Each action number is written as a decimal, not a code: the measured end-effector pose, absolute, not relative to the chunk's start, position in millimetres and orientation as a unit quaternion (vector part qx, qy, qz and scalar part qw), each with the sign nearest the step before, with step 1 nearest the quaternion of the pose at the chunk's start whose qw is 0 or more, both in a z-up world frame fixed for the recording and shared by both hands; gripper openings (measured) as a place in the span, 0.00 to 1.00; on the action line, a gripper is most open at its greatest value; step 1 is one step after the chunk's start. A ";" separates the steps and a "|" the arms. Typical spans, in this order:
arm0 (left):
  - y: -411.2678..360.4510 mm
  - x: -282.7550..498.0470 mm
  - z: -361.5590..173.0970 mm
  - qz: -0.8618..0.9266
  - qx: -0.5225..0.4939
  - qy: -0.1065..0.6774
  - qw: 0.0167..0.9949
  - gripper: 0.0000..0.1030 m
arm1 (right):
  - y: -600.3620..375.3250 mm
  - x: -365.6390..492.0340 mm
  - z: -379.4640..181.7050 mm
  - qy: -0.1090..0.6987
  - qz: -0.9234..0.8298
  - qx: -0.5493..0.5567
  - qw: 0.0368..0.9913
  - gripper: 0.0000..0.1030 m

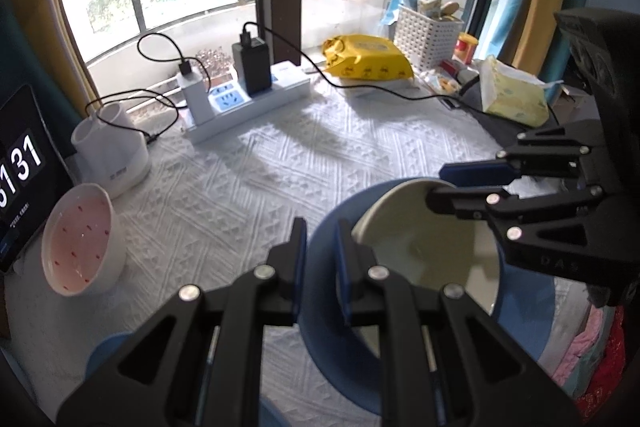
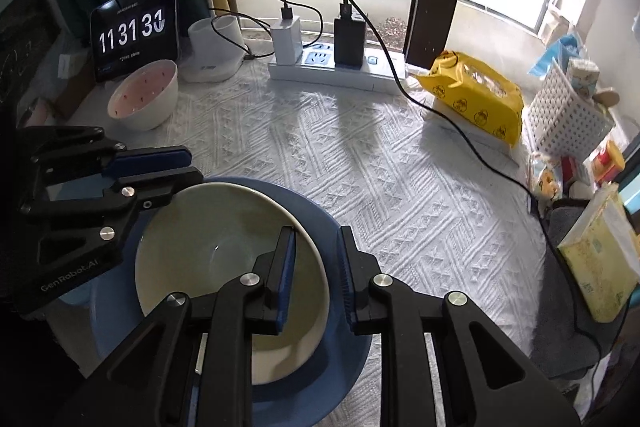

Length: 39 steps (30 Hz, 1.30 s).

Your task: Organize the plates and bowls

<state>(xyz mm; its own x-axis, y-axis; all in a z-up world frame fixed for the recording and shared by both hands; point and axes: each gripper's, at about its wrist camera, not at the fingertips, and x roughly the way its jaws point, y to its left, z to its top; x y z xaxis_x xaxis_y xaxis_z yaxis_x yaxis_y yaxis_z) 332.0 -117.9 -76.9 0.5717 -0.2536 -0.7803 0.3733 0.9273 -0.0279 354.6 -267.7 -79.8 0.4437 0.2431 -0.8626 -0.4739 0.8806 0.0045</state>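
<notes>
1. Table w/ white quilted cloth (image 2: 360,163) fills both views. At the near edge a blue bowl (image 2: 320,211) sits on it, w/ a cream bowl (image 2: 208,251) nested inside.
2. Right gripper (image 2: 316,267) straddles the right-hand walls of the nested pair: one finger inside the cream bowl, the other outside the blue rim. The gap is part-closed, but whether the pads actually press the walls I can't tell.
3. Left gripper (image 1: 320,267) straddles the blue bowl's left wall the same way, fingers narrowly apart; contact also unclear.
4. Third bowl, white w/ pink inside & red specks (image 2: 144,99), stands far left, just beside a tablet clock (image 2: 134,31), well apart from the stack.
5. Likely step: settle or shift the stack, then bring in the pink bowl. To do it well: keep both sides level, squeeze gently so the cream bowl doesn't tip, and stay clear of the black cable (image 2: 460,131) & power strip (image 2: 340,71) at the far side.
6. Hidden or unclear: near rim of the blue bowl lies under the gripper bodies; another blue shape at the near left is cut off, maybe a plate, can't say. No plates seen clearly. Basket (image 2: 568,111) contents on the far right are too small to read.
</notes>
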 end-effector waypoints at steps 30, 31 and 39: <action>-120.4 277.5 -54.9 -0.273 0.042 0.389 0.879 0.15 | -252.2 302.0 -103.9 0.548 0.186 -0.177 0.796 0.27; -119.9 276.6 -55.2 -0.276 0.043 0.386 0.879 0.15 | -249.9 302.0 -104.8 0.545 0.183 -0.186 0.797 0.27; -112.2 281.5 -59.9 -0.308 0.021 0.391 0.867 0.15 | -266.8 330.8 -104.9 0.598 0.199 -0.143 0.763 0.07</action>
<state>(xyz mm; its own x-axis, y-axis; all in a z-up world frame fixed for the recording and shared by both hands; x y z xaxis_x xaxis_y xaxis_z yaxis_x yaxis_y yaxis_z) 281.5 -112.2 -59.9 0.5042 -0.5172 -0.6916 0.5504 0.8096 -0.2042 330.8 -266.8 -104.9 0.2067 0.1328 -0.9693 -0.4751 0.8797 0.0192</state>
